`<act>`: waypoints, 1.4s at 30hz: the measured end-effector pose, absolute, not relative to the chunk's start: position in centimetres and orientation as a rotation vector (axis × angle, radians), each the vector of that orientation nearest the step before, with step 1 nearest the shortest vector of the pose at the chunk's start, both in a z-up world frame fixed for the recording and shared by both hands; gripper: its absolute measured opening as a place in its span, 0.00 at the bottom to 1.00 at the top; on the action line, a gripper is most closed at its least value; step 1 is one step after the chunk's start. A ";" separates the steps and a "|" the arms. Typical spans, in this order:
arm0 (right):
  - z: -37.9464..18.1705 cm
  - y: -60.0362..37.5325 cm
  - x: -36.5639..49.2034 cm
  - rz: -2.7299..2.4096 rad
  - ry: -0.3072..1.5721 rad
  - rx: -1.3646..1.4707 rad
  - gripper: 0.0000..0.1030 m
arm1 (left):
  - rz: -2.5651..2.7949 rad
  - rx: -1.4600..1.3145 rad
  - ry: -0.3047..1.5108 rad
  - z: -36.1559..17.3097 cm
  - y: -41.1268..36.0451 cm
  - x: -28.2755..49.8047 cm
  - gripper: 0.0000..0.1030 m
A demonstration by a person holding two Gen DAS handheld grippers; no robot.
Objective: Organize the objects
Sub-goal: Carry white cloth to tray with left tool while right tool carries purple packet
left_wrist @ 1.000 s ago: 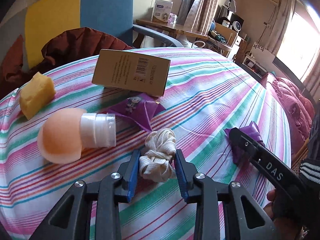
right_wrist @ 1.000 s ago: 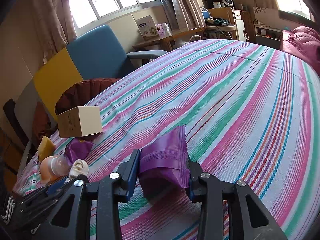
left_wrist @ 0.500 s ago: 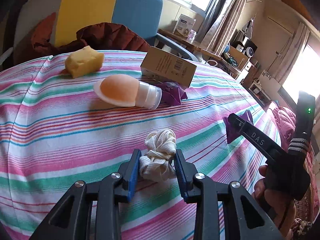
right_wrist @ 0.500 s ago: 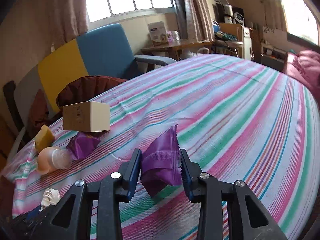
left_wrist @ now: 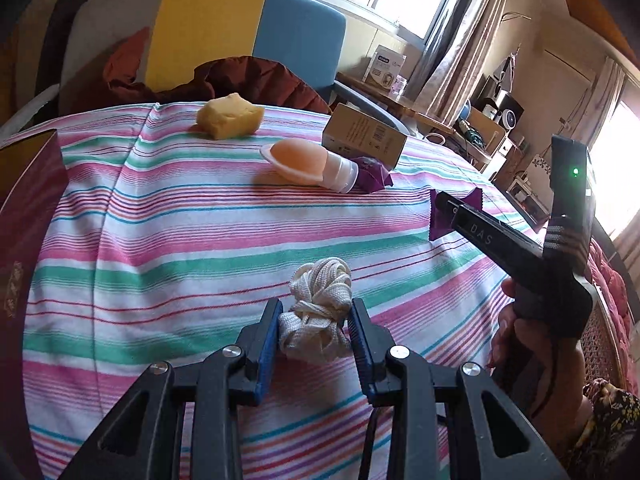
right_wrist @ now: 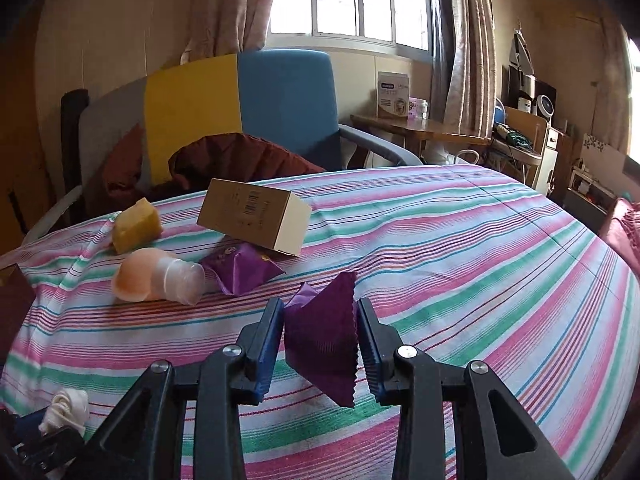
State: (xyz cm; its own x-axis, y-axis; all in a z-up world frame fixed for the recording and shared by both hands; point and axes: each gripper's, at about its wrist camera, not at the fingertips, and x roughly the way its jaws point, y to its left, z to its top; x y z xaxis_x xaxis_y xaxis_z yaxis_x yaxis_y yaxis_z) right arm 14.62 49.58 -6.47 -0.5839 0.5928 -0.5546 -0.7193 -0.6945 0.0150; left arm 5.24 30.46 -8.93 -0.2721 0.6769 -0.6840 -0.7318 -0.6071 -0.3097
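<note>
My left gripper [left_wrist: 315,320] is shut on a bundle of white cord [left_wrist: 318,312], held just above the striped tablecloth [left_wrist: 168,248]. My right gripper [right_wrist: 320,320] is shut on a purple foil packet [right_wrist: 322,340], lifted off the cloth; in the left wrist view that right gripper [left_wrist: 440,212] shows at the right with the purple foil packet [left_wrist: 438,232] behind its tip. A second purple packet [right_wrist: 240,268], a peach-topped clear bottle [right_wrist: 156,276] on its side, a yellow sponge [right_wrist: 134,230] and a tan carton [right_wrist: 256,214] lie at the far left of the table.
A dark red box [left_wrist: 24,216] stands at the table's left edge. Behind the table is a grey, yellow and blue chair [right_wrist: 240,116] with a brown jacket [right_wrist: 236,160] on it. A wooden side table [right_wrist: 420,128] and shelves fill the back right.
Both grippers have swung left across the table, each keeping its hold. The right gripper has rolled and lifted the purple packet clear of the cloth. The dark red box has come into the left view.
</note>
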 end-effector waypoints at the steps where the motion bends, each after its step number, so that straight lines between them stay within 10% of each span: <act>1: -6.3 49.5 14.8 2.266 0.310 -0.669 0.36 | 1.981 -1.019 0.076 -8.8 29.9 5.3 0.32; 15: -6.5 47.3 17.0 2.370 0.612 -0.659 0.36 | 2.049 -0.929 0.026 -5.1 22.8 5.2 0.32; 42: 0.9 25.3 7.1 2.984 0.387 -0.827 0.36 | 2.507 -1.168 -0.287 -5.4 1.6 -7.6 0.32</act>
